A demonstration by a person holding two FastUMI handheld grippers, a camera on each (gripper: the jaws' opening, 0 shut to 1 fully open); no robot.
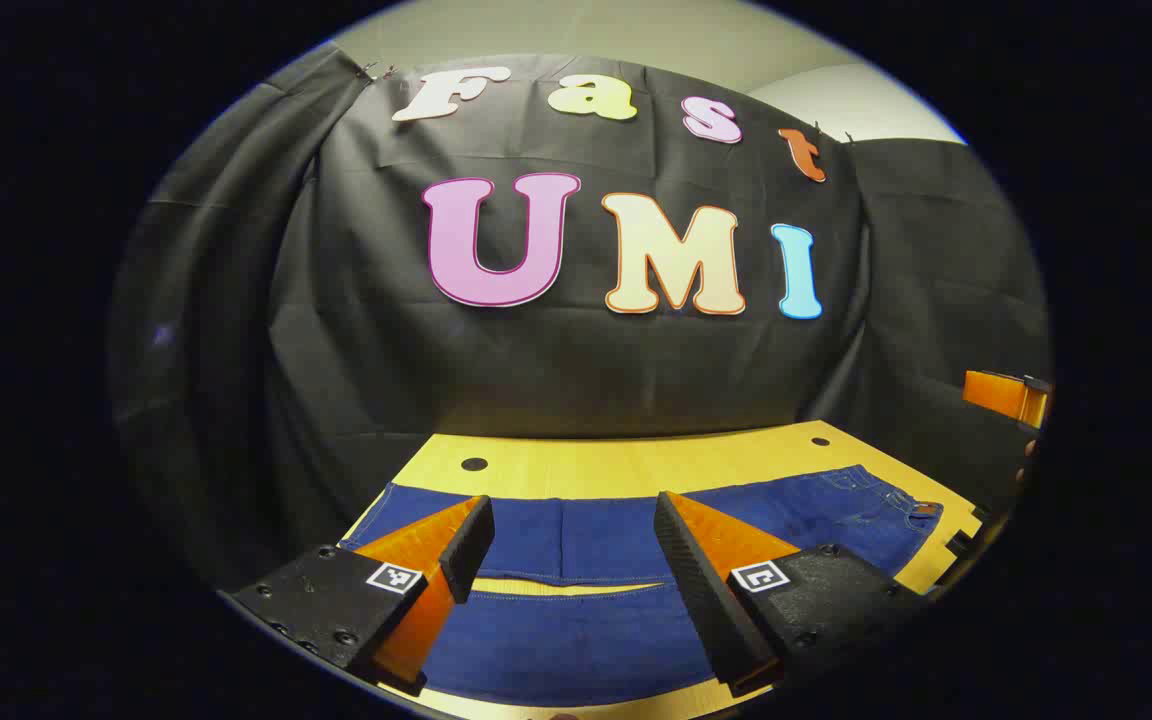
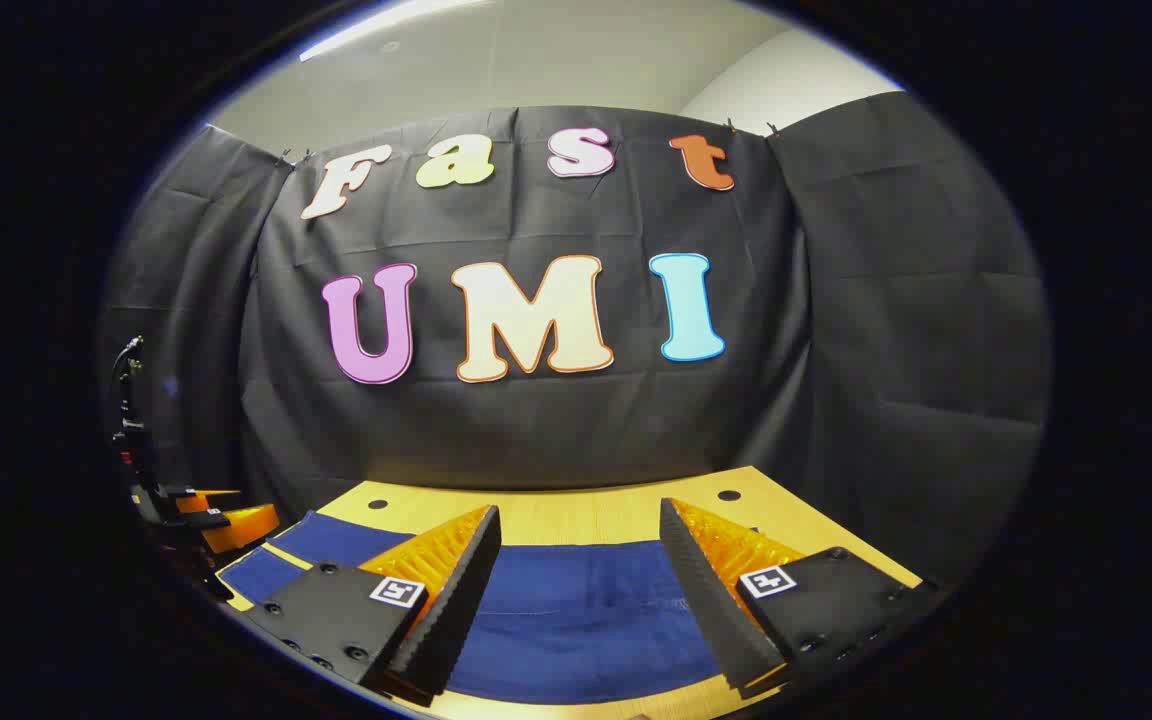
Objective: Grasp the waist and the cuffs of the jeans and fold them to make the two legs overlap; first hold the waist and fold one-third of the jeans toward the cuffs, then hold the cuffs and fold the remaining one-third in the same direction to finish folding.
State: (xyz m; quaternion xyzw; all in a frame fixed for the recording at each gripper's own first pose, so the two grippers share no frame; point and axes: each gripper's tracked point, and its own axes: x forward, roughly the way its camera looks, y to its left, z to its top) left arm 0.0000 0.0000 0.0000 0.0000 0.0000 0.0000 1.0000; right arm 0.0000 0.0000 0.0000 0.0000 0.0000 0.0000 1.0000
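Dark blue jeans (image 1: pixel 576 540) lie flat on the yellow wooden table (image 1: pixel 636 465), legs side by side with a thin gap between them. The waist with its button (image 1: pixel 921 510) lies to the right in the left gripper view. My left gripper (image 1: pixel 571 508) hovers open above the legs, nothing between its fingers. In the right gripper view the jeans (image 2: pixel 576 610) spread under my right gripper (image 2: pixel 581 515), which also stands open and empty above the cloth. The left gripper (image 2: pixel 226 525) appears at the far left there, over the leg ends (image 2: pixel 321 540). The right gripper (image 1: pixel 1011 395) shows at the right edge of the left gripper view.
The table (image 2: pixel 416 500) ends close behind the jeans at the black cloth wall. Small round holes (image 1: pixel 474 464) (image 2: pixel 729 495) mark its back corners. A dark stand with cables (image 2: pixel 131 440) rises at the far left of the right gripper view.
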